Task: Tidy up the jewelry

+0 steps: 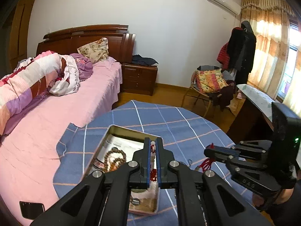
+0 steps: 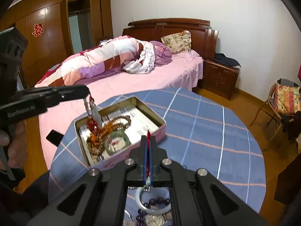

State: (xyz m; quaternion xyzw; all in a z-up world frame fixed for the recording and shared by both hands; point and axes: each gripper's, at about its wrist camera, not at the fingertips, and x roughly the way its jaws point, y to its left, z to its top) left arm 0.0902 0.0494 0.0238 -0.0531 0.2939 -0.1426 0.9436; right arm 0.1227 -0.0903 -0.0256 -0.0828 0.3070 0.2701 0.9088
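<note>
Two corded pieces were in hand, and both were judged light, limp and prone to swinging: beads and a pale pendant strung on thin red cord, best taken by the cord or knot rather than by the hard, smooth and probably chip-prone stone. In the right wrist view, the left gripper (image 2: 85,92) was seen at the middle left of the frame, its jaws clenched on the top of a beaded pendant (image 2: 93,116) that dangled over the open tin box (image 2: 160,121) near the frame's centre, with its lower red tassel reaching down among the contents. Inside the box, a brown bead strand (image 2: 116,124) and a green bangle (image 2: 117,141) were lying, tangled enough that snagging was thought likely. The right gripper (image 2: 148,141), at the lower centre of the same view, was closed tight on a red cord (image 2: 148,134), from which a silvery ring pendant (image 2: 144,200) appeared to hang below the jaws, though the link was partly hidden by the gripper body. Beneath it, at the bottom of the frame, dark purple beads (image 2: 160,200) and a wristwatch (image 2: 152,220) rested on the blue checked cloth (image 2: 207,131).
</note>
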